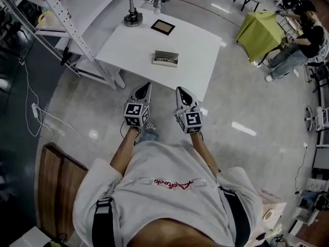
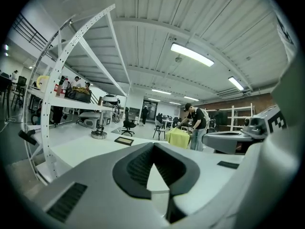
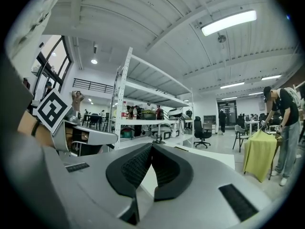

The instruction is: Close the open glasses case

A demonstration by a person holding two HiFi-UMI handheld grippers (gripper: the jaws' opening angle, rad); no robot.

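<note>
- Seen from the head camera, a person in a pale T-shirt stands on a glossy grey floor (image 1: 241, 102), holding a two-jaw tool in each hand; both tools point forward at a white surface (image 1: 195, 40).
- The open glasses case (image 1: 165, 58) lies on that surface, near its middle and towards the edge closest to the person; it is a small pale box with its lid up, well apart from both tools and touched by neither.
- The left claw (image 1: 147, 85) is closed; in the left gripper view its dark ribbed pads (image 2: 138, 168) meet at the tip (image 2: 153, 144) with nothing between them; it hovers over the floor just short of the surface's near edge.
- The right claw (image 1: 180, 89) is closed too; in the right gripper view its tips (image 3: 151, 144) touch and nothing is held; it sits beside the left one, at about the same level.
- Each tool carries a cube with black-and-white square markers: left (image 1: 134, 114); right (image 1: 190, 120).
- Farther back on the surface lie a dark square panel with a black frame (image 1: 163, 27) and a round-based metal stand (image 1: 133, 18).
- A white shelving rack with perforated uprights (image 1: 56, 9) stands at the left; a wooden board (image 1: 56, 187) lies at the lower left.
- At the far right another person (image 1: 303, 37) bends over something draped in a yellow-green cloth (image 1: 259, 29).
</note>
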